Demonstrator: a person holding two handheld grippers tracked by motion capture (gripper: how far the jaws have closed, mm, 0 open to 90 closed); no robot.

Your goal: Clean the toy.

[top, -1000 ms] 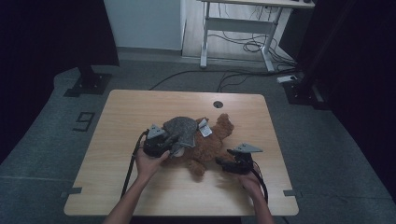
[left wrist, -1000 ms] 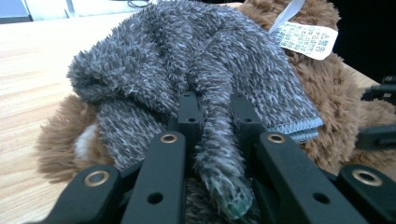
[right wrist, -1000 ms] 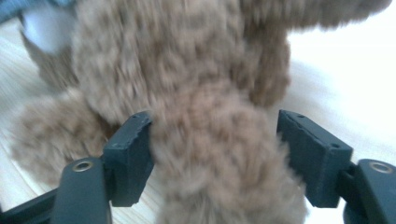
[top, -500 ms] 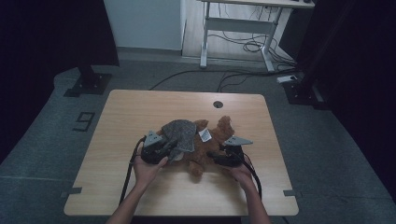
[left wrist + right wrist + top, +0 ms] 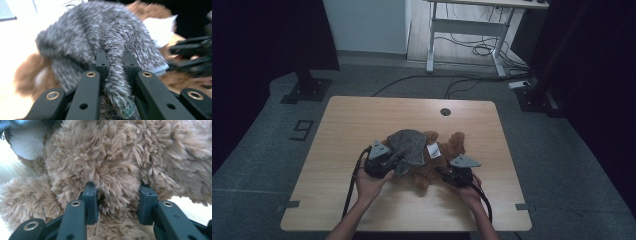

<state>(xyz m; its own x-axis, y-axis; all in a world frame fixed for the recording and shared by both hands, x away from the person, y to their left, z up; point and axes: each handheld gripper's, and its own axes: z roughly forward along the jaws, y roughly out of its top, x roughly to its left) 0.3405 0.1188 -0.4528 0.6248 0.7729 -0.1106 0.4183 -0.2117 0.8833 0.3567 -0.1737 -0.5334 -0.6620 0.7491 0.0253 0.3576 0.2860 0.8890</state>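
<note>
At the near edge of the wooden table [image 5: 347, 120], the person's two forearms come in from below, each hand carrying a gripper toward the soft toy in the middle. The left gripper [image 5: 388, 162] sits at the toy's left side, clenched narrowly on a fold of the grey fuzzy cloth [image 5: 408, 145]; in the left gripper view that fold [image 5: 116, 82] runs down between the two black jaws, pinched from both sides, while the rest of the cloth drapes over the toy beyond. The right gripper [image 5: 446, 173] sits at the toy's right side. Its jaws have just been closing, and the right gripper view shows them about halfway in, with a limb of the brown plush bear [image 5: 112, 167] between them and the fur pressed against both pads [image 5: 91, 195], so the limb is gripped.

Farther out, the bear [image 5: 447, 150] lies on the middle of the table, nearer the person than the far edge, with the grey cloth spread over its left part and a white tag [image 5: 434, 149] showing just beside the cloth's edge. Beyond the toy a round cable hole [image 5: 445, 111] sits near the table's far edge.
</note>
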